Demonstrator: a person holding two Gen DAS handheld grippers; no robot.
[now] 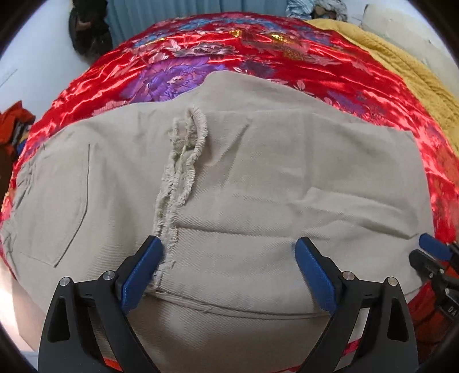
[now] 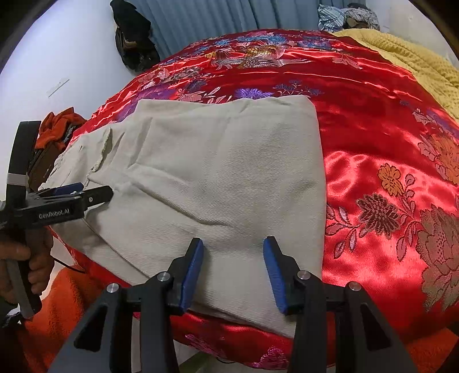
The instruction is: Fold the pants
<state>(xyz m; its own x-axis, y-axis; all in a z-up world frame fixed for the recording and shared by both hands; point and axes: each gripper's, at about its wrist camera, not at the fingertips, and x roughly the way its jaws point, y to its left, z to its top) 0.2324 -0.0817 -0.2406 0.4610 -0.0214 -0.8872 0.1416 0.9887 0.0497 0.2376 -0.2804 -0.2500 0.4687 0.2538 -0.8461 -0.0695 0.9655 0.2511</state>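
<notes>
Beige pants (image 1: 258, 178) lie folded on a red floral satin bedspread (image 1: 287, 57); a frayed hem (image 1: 183, 160) runs across the top layer, with a back pocket (image 1: 54, 200) at the left. My left gripper (image 1: 229, 252) is open and empty, low over the near edge beside the frayed hem. The pants also show in the right wrist view (image 2: 215, 172). My right gripper (image 2: 233, 252) is open and empty over the near right part of the fold. The left gripper shows at the left of that view (image 2: 86, 195), hand-held.
A mustard knit blanket (image 1: 401, 57) lies at the far right of the bed. An orange blanket (image 2: 66, 304) hangs at the near edge. Red clothing (image 1: 14, 126) sits at the left, a dark bag (image 2: 132, 37) against the wall, and blue curtains (image 2: 215, 17) behind.
</notes>
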